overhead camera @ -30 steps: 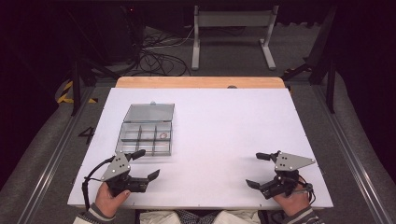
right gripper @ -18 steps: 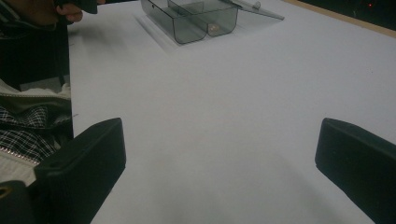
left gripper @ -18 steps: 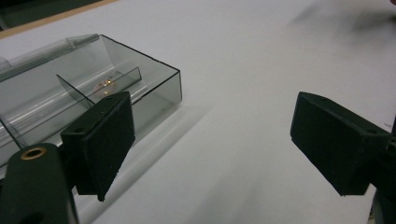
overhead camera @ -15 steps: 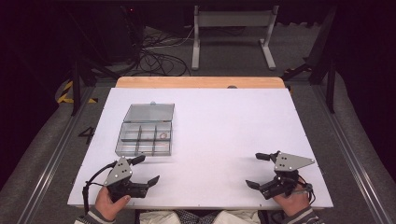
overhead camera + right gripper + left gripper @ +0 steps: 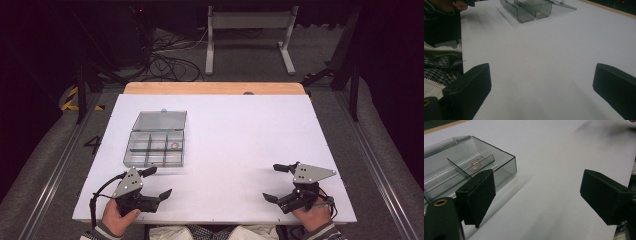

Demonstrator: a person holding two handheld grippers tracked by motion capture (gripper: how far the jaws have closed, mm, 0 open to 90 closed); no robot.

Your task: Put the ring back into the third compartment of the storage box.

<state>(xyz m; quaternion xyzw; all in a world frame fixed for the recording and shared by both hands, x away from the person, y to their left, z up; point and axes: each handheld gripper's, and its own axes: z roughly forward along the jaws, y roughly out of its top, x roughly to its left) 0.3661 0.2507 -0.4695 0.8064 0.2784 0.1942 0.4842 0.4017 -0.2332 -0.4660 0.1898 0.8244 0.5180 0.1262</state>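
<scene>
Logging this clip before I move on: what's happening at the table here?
A person holds a two-jaw gripper in each hand at the near edge of a white table. The left gripper is open just short of a clear smoky plastic compartment box, lid open, with a small ring-like item in one compartment. The right gripper is open and apart from it. Neither touches the box.

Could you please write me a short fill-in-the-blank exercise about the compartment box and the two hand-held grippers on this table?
1. The lid of the clear compartment box is ____.
2. The box lies nearer the ____ hand-held gripper.
3. The jaws of the left hand-held gripper and the right hand-held gripper are ____.
4. The small ring lies ____ the box.

Missing words: open; left; open; inside
</scene>
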